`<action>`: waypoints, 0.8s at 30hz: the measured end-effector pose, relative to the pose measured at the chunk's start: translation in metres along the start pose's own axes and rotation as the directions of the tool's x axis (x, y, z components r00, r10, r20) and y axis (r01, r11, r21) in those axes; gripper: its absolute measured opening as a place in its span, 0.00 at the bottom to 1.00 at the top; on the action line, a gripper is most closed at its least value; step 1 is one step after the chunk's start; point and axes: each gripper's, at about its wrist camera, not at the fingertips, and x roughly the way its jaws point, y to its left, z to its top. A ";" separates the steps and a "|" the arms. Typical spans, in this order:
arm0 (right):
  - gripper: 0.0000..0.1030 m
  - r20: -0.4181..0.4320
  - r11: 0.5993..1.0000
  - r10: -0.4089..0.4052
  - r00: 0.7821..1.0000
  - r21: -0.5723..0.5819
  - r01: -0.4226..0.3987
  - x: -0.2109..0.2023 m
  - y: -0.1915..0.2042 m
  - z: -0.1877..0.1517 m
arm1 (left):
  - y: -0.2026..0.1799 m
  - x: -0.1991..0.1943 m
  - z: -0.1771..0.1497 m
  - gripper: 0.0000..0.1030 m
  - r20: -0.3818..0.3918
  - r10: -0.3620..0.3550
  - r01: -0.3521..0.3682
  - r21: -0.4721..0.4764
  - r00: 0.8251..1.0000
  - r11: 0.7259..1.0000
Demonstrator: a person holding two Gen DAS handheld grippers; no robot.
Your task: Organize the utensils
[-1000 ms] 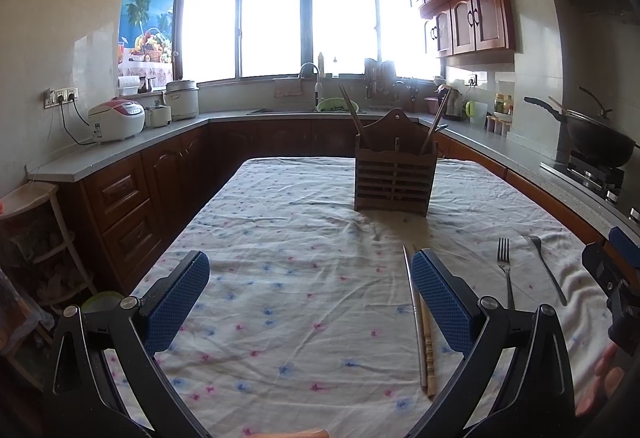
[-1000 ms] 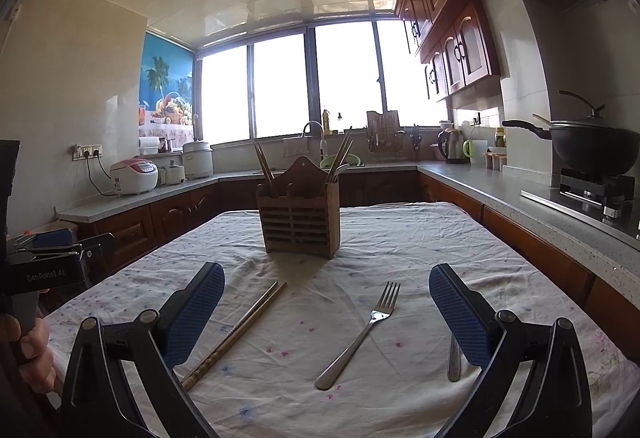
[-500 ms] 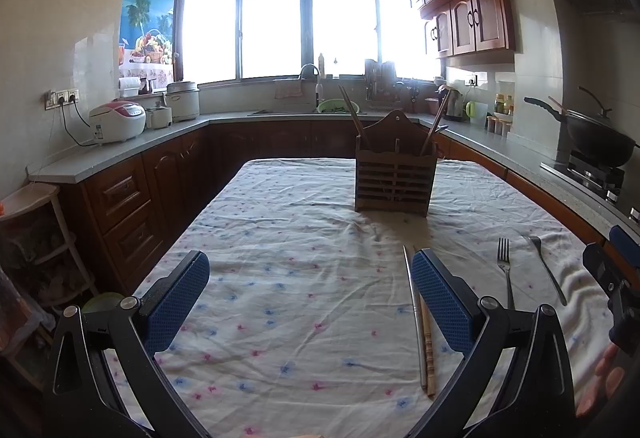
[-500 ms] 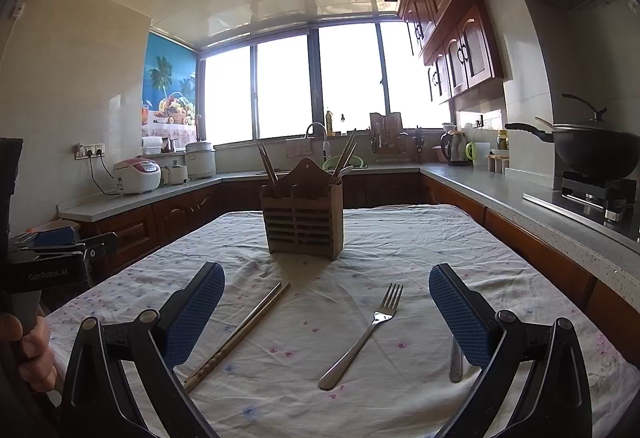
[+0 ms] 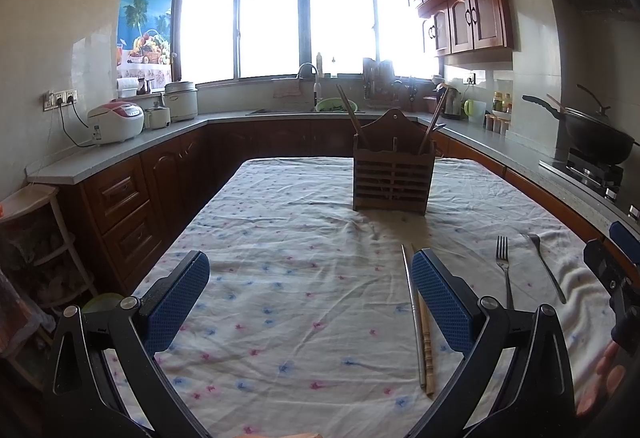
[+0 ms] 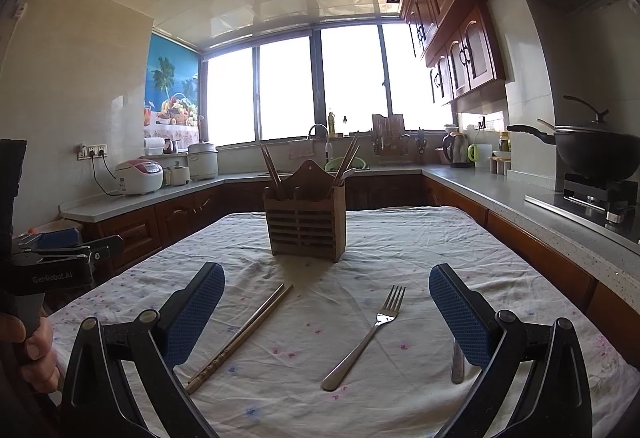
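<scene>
Hovering over the table, the left gripper (image 5: 310, 300) has its blue pads wide apart and holds nothing. A pair of chopsticks (image 5: 420, 322) lies flat on the flowery tablecloth (image 5: 300, 238), just inside the right-hand pad, pointing away toward the holder. The space between the pads is otherwise only cloth.

The right gripper (image 6: 326, 308) is wide apart too, and nothing is in it. Between its pads lie the same chopsticks (image 6: 240, 336), slanting near the left pad, and a metal fork (image 6: 366, 336) closer to the right pad, with its prongs pointing away. A spoon (image 6: 457, 360) lies mostly hidden behind the right pad; only its handle end peeks out below it. From the left camera, the fork (image 5: 505, 270) and spoon (image 5: 546, 266) lie side by side, off to the right of the pads.

Farther back, in the middle of the table, stands a wooden holder (image 6: 306, 215). It is upright, and some chopsticks already stick out of it on both sides.

Behind it runs the kitchen counter (image 6: 480, 181), with a black wok (image 6: 592, 149) on the stove at the right.
</scene>
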 end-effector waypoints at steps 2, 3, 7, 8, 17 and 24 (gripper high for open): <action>1.00 0.005 1.000 0.001 1.000 -0.001 -0.001 -0.001 0.001 0.001 | 0.000 0.000 0.000 1.00 0.001 0.000 0.000 0.000 1.000 1.000; 1.00 0.007 1.000 0.000 1.000 -0.001 0.000 -0.002 0.001 0.001 | 0.000 0.000 0.000 1.00 0.000 0.000 0.000 0.000 1.000 1.000; 1.00 0.007 1.000 0.002 1.000 -0.004 -0.002 -0.002 0.002 0.002 | 0.000 0.000 0.000 1.00 -0.002 0.007 -0.007 0.000 1.000 1.000; 1.00 0.006 1.000 0.004 1.000 -0.005 -0.004 -0.001 0.002 0.002 | 0.000 0.000 0.001 1.00 -0.003 0.007 -0.007 0.000 1.000 1.000; 1.00 0.001 1.000 0.009 1.000 -0.008 -0.009 -0.001 0.003 0.003 | -0.002 -0.001 0.002 1.00 0.008 0.005 -0.006 0.011 1.000 1.000; 1.00 0.000 1.000 0.011 1.000 -0.008 -0.011 0.000 0.004 0.003 | -0.003 -0.002 0.003 1.00 0.008 0.004 -0.004 0.011 1.000 1.000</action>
